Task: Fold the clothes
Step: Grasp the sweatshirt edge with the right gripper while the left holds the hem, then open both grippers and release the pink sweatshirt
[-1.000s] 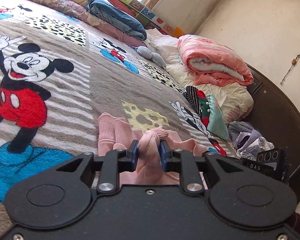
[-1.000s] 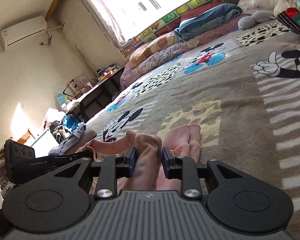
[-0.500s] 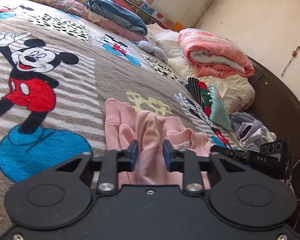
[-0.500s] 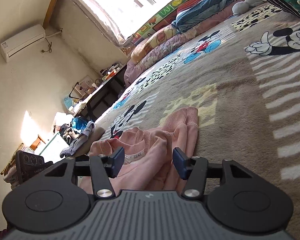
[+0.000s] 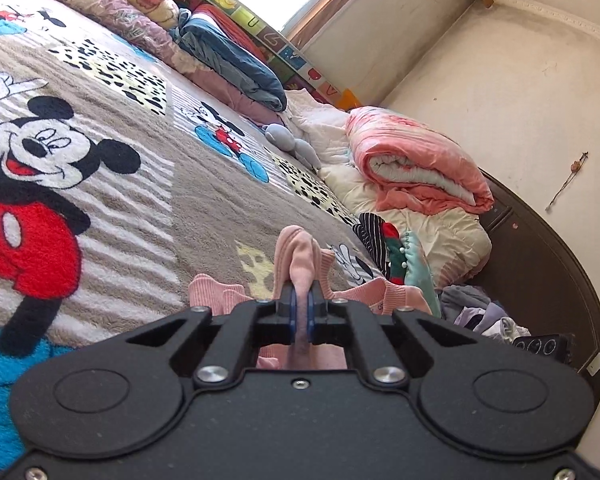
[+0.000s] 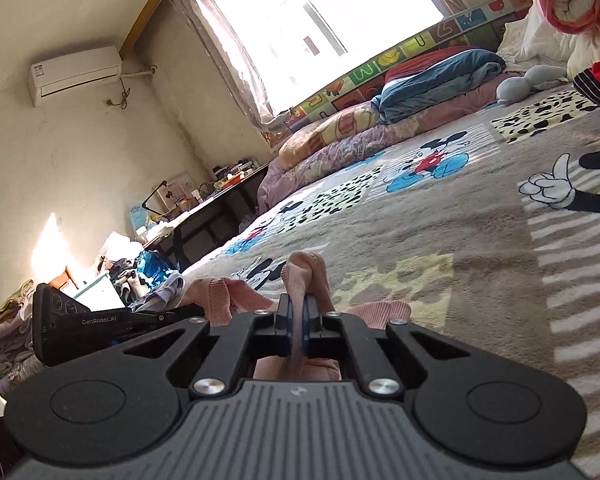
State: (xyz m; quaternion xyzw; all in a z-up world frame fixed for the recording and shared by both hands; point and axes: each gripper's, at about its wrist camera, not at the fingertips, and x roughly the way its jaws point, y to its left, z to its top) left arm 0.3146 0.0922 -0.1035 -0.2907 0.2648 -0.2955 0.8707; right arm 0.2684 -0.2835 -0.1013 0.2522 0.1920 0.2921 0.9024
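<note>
A pink knit sweater [image 5: 300,256] lies bunched on the cartoon-mouse blanket [image 5: 100,208] of the bed. My left gripper [image 5: 300,304] is shut on a fold of the pink knit, which sticks up above its blue pads. In the right wrist view the same sweater [image 6: 306,276] shows, and my right gripper [image 6: 298,314] is shut on another fold of it. The ribbed cuffs [image 5: 216,294] lie flat just left of the left gripper. The other gripper's black body [image 6: 80,320] shows at the left of the right wrist view.
A rolled pink and white quilt [image 5: 416,172] and a small stack of striped and green clothes [image 5: 396,256] sit at the bed's right side. Blue and purple bedding [image 5: 236,64] lines the far edge under the window. A cluttered desk [image 6: 204,208] stands beside the bed.
Both grippers have closed tight on folds of the pink sweater; the right one stood wide open half a second ago. The left gripper has shifted across the blanket and lifted the fabric.
</note>
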